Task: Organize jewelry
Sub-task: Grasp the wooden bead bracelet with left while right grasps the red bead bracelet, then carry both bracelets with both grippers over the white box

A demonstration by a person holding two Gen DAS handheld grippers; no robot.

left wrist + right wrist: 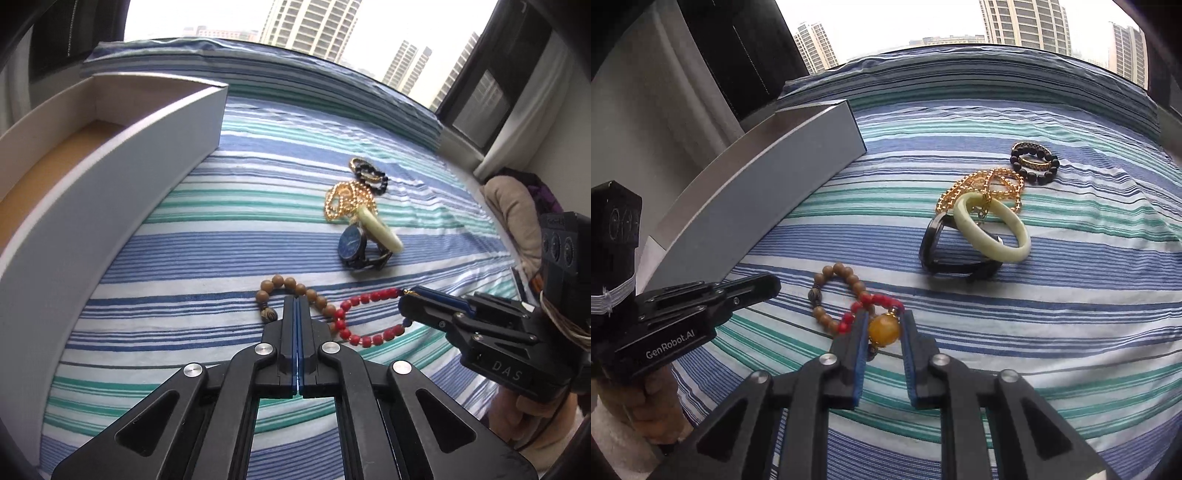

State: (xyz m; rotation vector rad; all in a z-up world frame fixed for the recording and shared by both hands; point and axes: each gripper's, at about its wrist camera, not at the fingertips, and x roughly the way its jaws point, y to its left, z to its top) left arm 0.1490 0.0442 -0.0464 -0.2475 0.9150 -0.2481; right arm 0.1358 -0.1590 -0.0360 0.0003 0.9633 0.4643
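Note:
On the striped bedsheet lie a red bead bracelet (364, 319) with an amber bead (884, 329), overlapping a brown wooden bead bracelet (295, 291) (846, 280). My right gripper (884, 321) (406, 301) is shut on the amber bead of the red bracelet. My left gripper (297, 301) (774, 284) is shut and empty, just over the wooden beads. Farther back lie a dark watch (356, 245) (945, 251), a pale jade bangle (378, 229) (991, 227), a gold chain (345, 201) (982, 188) and a black bead bracelet (369, 171) (1034, 162).
An open grey box (122, 192) (757, 192) with a brown floor stands at the left on the bed. A beige cloth bundle (513, 206) lies off the bed's right side. A window with towers is behind the bed.

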